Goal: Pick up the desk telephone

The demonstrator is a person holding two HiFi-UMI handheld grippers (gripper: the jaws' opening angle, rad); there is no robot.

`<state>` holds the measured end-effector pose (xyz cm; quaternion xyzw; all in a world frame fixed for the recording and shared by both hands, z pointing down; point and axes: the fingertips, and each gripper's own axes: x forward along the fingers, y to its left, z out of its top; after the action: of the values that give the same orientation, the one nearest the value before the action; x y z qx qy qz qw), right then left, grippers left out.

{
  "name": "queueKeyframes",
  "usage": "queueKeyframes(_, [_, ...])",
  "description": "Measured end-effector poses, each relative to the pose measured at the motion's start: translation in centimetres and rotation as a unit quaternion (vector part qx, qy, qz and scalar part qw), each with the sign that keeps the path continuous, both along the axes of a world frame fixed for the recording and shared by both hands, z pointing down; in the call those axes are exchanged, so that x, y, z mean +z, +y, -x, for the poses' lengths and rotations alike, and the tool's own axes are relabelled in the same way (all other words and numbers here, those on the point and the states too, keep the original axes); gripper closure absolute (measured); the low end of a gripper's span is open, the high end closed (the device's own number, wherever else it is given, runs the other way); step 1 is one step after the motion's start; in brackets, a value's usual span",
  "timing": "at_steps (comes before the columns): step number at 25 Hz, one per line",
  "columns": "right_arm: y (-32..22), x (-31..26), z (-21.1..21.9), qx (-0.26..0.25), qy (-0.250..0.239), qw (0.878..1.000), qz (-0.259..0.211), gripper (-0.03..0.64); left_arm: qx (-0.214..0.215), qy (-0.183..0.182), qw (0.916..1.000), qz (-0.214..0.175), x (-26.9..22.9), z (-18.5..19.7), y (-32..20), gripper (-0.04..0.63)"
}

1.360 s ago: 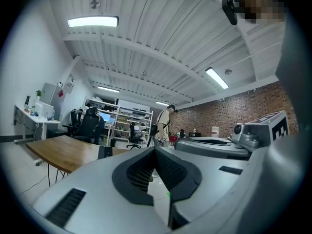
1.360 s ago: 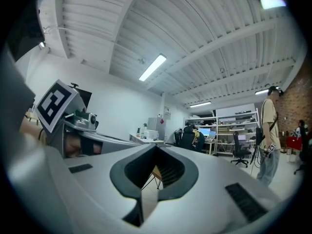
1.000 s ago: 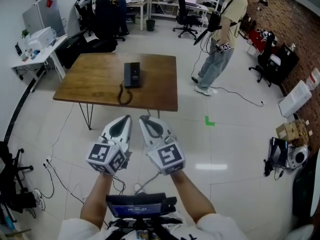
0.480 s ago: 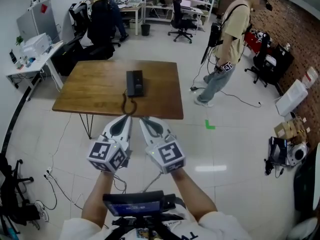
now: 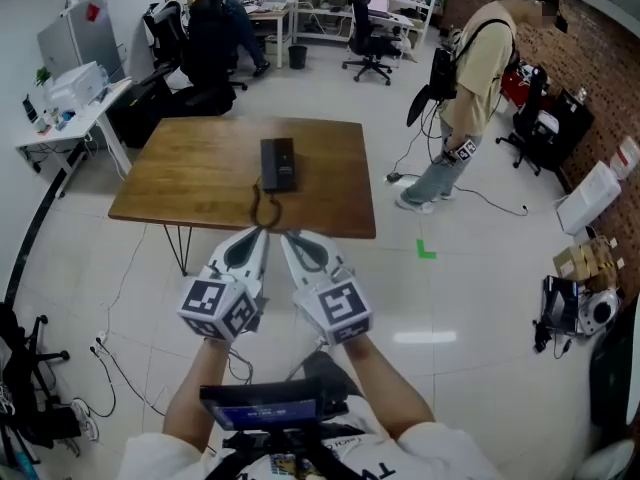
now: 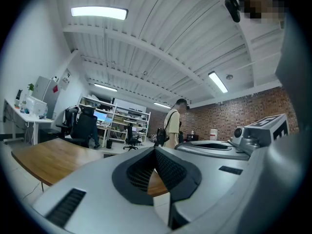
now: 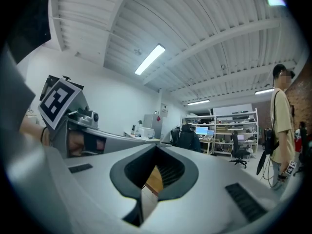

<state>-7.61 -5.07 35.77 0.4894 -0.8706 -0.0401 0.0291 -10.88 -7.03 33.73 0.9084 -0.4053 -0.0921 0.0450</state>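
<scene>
A black desk telephone (image 5: 278, 162) lies near the middle of a wooden table (image 5: 190, 178), its coiled cord (image 5: 262, 209) trailing toward the near edge. My left gripper (image 5: 259, 234) and right gripper (image 5: 287, 237) are held side by side just short of that edge, both shut with nothing between the jaws. The left gripper (image 6: 155, 152) view shows the tabletop (image 6: 46, 157) beyond its closed jaws; the phone is hidden there. In the right gripper (image 7: 156, 150) view only a sliver of the wood (image 7: 154, 178) shows between the pads.
A person in a beige shirt (image 5: 476, 78) stands right of the table, with cables on the floor nearby. Office chairs (image 5: 372, 36) and desks with monitors fill the back. A white side desk (image 5: 70, 113) stands at left. Cardboard boxes (image 5: 583, 260) sit at right.
Both grippers have come closer to the table's near edge, still side by side and shut. The standing person has shifted a little to the right.
</scene>
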Motion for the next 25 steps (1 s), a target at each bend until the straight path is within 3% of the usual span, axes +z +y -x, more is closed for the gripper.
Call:
queueKeyframes(10, [-3.9,0.6,-1.2,0.001,-0.012,1.0,0.003,0.614,-0.004,-0.006,0.9999,0.009,1.0,-1.0,-3.6,0.591])
queueKeyframes(25, [-13.5,2.7,-3.2,-0.011,-0.011,0.999,0.03,0.614,-0.005,-0.02,0.999,0.041,3.2,-3.2,-13.1,0.591])
